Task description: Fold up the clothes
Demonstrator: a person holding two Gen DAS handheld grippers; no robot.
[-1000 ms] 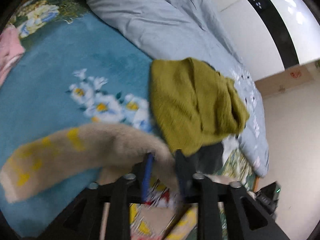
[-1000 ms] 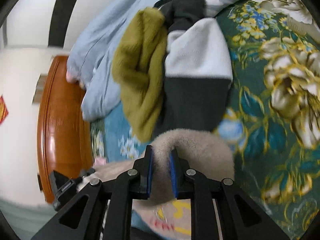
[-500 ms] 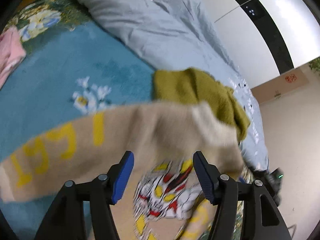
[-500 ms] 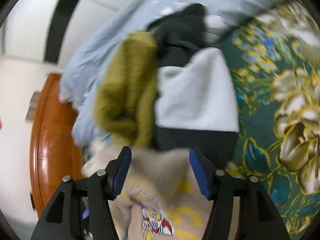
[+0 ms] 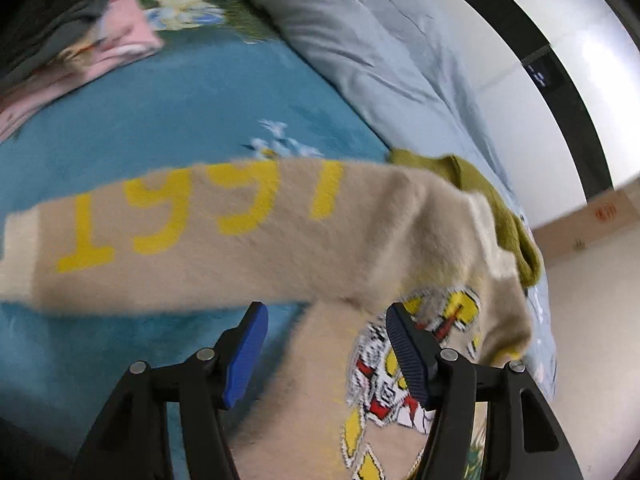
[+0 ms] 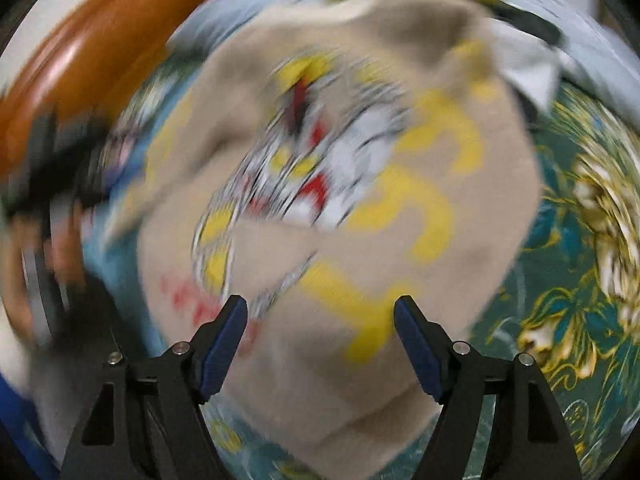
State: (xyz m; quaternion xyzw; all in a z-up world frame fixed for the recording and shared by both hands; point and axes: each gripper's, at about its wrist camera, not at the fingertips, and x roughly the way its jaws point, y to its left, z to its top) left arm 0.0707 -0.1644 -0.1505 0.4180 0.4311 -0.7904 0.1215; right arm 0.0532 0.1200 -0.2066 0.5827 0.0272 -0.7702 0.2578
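Note:
A fuzzy beige sweater (image 5: 280, 240) with yellow digits on its sleeve and a cartoon print lies spread on the blue floral bedspread (image 5: 168, 112). My left gripper (image 5: 324, 316) is open and empty just above the sweater, near where the sleeve meets the body. In the right wrist view the sweater (image 6: 340, 200) fills the frame, blurred by motion. My right gripper (image 6: 320, 308) is open and empty above its printed front.
An olive-green garment (image 5: 500, 216) lies beyond the sweater, beside a grey-blue duvet (image 5: 360, 48). Pink folded clothes (image 5: 80, 60) lie at the far left. A wooden bed board (image 6: 80, 60) and dark green floral bedding (image 6: 580, 240) flank the sweater.
Both grippers let go of the sweater and opened. The sweater dropped and now lies spread on the bed. The right view swung fast and is blurred.

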